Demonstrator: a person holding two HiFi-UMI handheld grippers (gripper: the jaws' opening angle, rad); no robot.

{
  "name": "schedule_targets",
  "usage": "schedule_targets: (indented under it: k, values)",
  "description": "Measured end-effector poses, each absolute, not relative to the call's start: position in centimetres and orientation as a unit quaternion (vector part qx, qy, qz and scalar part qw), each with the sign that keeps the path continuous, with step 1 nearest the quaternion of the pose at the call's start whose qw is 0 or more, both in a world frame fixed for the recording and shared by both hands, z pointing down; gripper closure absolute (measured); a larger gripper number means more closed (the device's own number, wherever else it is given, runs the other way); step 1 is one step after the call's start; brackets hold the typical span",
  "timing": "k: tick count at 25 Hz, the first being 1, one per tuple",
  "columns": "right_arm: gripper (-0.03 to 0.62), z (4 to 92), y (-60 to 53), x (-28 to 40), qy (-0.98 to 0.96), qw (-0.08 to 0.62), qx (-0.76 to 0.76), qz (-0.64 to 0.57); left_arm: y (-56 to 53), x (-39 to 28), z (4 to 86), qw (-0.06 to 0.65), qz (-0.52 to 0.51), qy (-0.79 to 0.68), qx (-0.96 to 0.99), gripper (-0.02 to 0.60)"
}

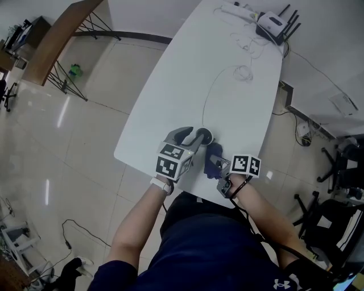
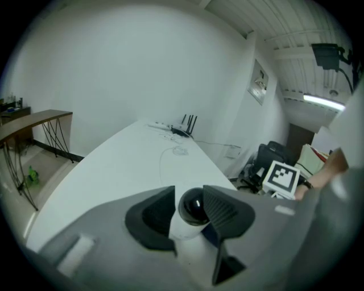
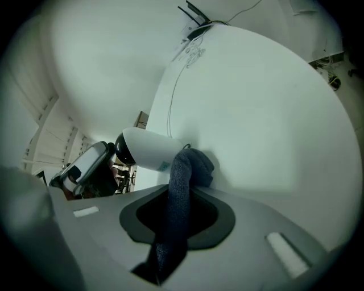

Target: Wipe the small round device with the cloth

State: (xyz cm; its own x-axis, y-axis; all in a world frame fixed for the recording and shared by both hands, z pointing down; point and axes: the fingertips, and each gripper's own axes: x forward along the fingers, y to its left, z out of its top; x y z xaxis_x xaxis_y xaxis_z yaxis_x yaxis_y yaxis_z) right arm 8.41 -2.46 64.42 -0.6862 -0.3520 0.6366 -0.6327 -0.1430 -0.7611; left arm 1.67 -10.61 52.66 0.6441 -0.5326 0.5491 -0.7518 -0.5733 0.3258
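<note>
Head view shows a white desk [image 1: 187, 85] from above, with the small round device [image 1: 203, 136] found near its 6 o'clock edge, close to the person's body. The left tool [image 1: 192, 137] is held at 8 o'clock of the device and the right tool [image 1: 220, 173] at 5 o'clock of it. A dark blue cloth [image 1: 213, 162] is bunched at 4 o'clock of the device, just beside it. A thin cable [image 1: 243, 73] is laid from the device toward 12 o'clock and gathered into a loose coil. At the desk's far end, at 1 o'clock, a white router [image 1: 272, 24] with black antennas is set, and a power strip [image 1: 235, 8] is placed at its 10 o'clock. A wooden side table [image 1: 57, 34] is seen on the floor at 10 o'clock, well apart from the desk.

From the left gripper view, the device is seen between the two dark pads, its white body below and its glossy black dome on top. Both pads are pressed against its sides, so the device is grasped by the left tool.

From the right gripper view, the right tool is seen clenched on the cloth, which is drawn out between the jaws as a rolled strand toward 12 o'clock. The bunched far end of the cloth is laid against the white body of the device and on the desk. The dome end of the device is seen toward 9 o'clock, where it is met by the left tool.
</note>
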Motion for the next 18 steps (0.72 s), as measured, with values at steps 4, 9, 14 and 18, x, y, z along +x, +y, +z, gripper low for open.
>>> schedule_targets:
  k: [4,9,14,18]
  values:
    - [0.522,64.0,-2.9,6.8,-0.656,0.101,0.357,0.657,-11.0,2.1,53.1,0.276,0.197,-0.370,0.865,0.428]
    - [0.522,61.4,-3.1,5.6,-0.672,0.075,0.337,0.655,-10.7,2.3,54.0,0.288,0.210,-0.363,0.861,0.428]
    - [0.522,57.2,-4.5,4.9,-0.700,0.054,0.326,0.633,-10.8,2.3,54.1,0.293,0.203,-0.369,0.858,0.439]
    - [0.522,54.2,-5.4,4.3,-0.724,0.043,0.316,0.611,-10.6,2.3,54.2,0.295,0.199,-0.372,0.858,0.440]
